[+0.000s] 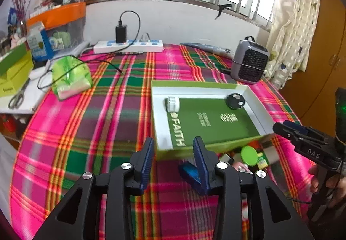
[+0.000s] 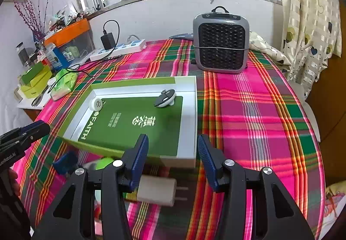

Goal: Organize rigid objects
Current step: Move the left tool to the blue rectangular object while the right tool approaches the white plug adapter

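So the green-lined box (image 2: 190, 114) sits mid-frame on the plaid cloth (image 2: 248, 110), long axis running toward the window; left gripper (image 1: 174, 153) and right gripper (image 2: 173, 149) both gape, holding nothing.

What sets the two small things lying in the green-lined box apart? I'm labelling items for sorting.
The white bottle lies on its side at the box's left edge, against the white rim; the black round gadget lies near the far right corner. The white bottle is cylindrical and plain; the black round gadget is flat, disc-like, with two pale buttons on top. Both rest on the green insert of the box, untouched by either tool.
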`<state>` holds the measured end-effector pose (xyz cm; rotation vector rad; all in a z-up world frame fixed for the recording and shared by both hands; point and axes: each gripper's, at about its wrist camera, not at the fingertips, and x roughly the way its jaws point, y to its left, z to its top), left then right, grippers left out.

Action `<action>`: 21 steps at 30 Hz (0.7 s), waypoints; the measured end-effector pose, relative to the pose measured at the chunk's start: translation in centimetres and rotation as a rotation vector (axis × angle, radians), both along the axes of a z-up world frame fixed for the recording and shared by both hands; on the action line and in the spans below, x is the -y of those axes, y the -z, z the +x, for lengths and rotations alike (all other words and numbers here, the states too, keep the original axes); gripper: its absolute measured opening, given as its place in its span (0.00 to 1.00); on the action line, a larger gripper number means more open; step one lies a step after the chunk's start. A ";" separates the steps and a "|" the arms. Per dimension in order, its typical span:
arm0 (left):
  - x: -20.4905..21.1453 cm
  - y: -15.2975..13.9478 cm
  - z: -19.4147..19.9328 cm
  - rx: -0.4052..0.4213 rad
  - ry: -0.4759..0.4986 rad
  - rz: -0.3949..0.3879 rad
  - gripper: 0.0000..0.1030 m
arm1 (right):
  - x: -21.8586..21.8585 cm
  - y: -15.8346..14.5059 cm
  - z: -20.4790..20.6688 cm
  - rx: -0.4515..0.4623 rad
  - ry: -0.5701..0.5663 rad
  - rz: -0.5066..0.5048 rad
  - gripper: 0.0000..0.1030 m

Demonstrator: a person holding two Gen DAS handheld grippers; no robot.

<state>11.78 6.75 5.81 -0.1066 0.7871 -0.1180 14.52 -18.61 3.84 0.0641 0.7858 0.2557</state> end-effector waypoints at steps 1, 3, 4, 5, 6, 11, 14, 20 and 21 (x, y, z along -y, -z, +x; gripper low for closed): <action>0.2 0.2 -0.2 -0.006 0.005 -0.002 0.37 | 0.0 0.1 -0.3 -0.001 0.001 0.001 0.48; 0.7 0.7 -0.5 -0.024 0.022 -0.004 0.37 | -0.1 0.4 -0.9 -0.003 0.000 0.004 0.48; 1.0 0.9 -0.6 -0.031 0.028 -0.004 0.37 | -0.1 0.6 -1.1 -0.006 0.000 0.004 0.48; 1.3 1.1 -0.7 -0.038 0.036 -0.004 0.37 | -0.2 0.8 -1.4 -0.009 -0.003 0.001 0.48; 1.6 1.3 -0.8 -0.042 0.045 -0.006 0.37 | -0.3 1.0 -1.6 -0.010 -0.004 -0.004 0.48; 3.2 2.1 -1.3 -0.063 0.080 0.009 0.38 | -0.2 1.4 -2.4 -0.017 0.005 -0.007 0.48; 3.7 2.8 -1.3 -0.078 0.084 0.040 0.38 | -0.1 1.4 -2.5 -0.016 0.014 -0.004 0.48; 2.8 3.4 -1.2 -0.089 0.070 0.044 0.38 | -0.3 1.7 -2.6 -0.028 0.009 -0.007 0.48; 2.7 3.4 -1.3 -0.091 0.073 0.042 0.38 | -0.4 1.8 -2.6 -0.030 0.008 -0.007 0.48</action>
